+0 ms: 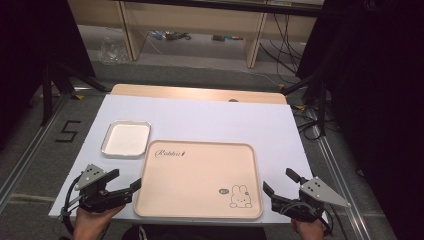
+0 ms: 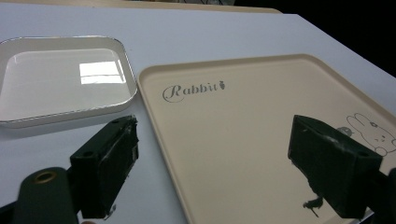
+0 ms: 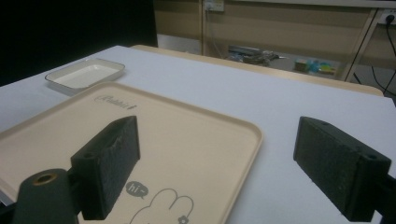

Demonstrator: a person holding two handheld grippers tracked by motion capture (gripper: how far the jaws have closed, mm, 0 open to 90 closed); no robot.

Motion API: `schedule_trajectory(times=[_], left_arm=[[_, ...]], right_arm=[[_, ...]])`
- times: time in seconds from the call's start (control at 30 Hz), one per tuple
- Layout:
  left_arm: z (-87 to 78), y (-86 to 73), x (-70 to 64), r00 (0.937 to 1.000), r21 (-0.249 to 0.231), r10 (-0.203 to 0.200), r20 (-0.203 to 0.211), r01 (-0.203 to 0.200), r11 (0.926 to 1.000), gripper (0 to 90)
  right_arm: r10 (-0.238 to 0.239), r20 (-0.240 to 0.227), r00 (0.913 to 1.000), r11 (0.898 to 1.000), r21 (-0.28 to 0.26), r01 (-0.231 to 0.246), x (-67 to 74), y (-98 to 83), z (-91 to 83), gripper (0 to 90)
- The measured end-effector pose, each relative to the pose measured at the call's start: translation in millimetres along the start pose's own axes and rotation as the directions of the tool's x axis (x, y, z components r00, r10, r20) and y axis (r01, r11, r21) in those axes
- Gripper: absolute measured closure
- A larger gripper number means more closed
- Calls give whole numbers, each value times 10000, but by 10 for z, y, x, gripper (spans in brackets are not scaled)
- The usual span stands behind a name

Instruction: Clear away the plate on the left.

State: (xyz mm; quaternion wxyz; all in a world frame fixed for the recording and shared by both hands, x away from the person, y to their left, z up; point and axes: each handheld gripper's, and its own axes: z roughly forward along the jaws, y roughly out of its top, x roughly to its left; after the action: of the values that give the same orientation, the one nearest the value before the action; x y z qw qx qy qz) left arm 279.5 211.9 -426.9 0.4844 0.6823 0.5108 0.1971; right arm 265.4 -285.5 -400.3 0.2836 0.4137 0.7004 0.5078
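Note:
A beige tray printed with "Rabbit" and a rabbit drawing lies at the near middle of the white table. A small white dish sits just beyond its far left corner. My left gripper hovers at the tray's near left corner, open, its jaws either side of the tray's left rim with nothing gripped. My right gripper hovers at the tray's near right corner, open, its jaws straddling the tray's right rim. The dish lies far off to the left in the right gripper view.
The white table top lies on a wooden desk. Black stands flank the table at left and right. Cables and wooden furniture legs stand on the floor beyond.

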Motion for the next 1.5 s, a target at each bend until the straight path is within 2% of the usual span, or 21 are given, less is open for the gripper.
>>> schedule_trajectory(times=[0.77, 0.97, 1.2, 1.23, 1.27, 1.3, 1.33, 1.43, 1.5], left_arm=[[3, 5, 6, 9998, 7, -76, -175, 76, 10000, 155], [70, 51, 34, 9994, 57, 34, -349, -32, 10000, 155], [197, 100, 141, 9957, 484, 282, -882, -240, 9985, 153], [213, 117, 195, 9938, 596, 180, -1093, -115, 9982, 153], [224, 125, 232, 9942, 518, -6, -1080, 62, 9986, 155], [224, 125, 232, 9942, 518, -6, -1080, 62, 9986, 155], [253, 140, 279, 9933, 542, -214, -1135, 277, 9981, 155], [318, 158, 347, 9904, 690, -266, -1355, 362, 9970, 155], [361, 172, 383, 9901, 743, -382, -1350, 485, 9961, 154]], right_arm=[[-4, 2, 10000, 10000, 5, 4, 1, 0, 0, 152], [2, 9, 10000, 10000, 6, -2, 3, 0, 2, 152], [-29, 17, 10000, 10000, 36, 29, 3, -1, 4, 152], [21, 8, 10000, 10000, 28, -21, 3, -2, 6, 152], [27, 8, 10000, 10000, 38, -27, 2, -1, 6, 152], [29, 8, 10000, 10000, 21, -29, 2, -2, 7, 152], [23, 21, 10000, 10000, 48, -23, 3, -1, 6, 152], [-14, 23, 10000, 10000, 41, 14, 5, -1, 6, 152], [-15, 32, 10000, 10000, 46, 15, 4, -1, 5, 152]])
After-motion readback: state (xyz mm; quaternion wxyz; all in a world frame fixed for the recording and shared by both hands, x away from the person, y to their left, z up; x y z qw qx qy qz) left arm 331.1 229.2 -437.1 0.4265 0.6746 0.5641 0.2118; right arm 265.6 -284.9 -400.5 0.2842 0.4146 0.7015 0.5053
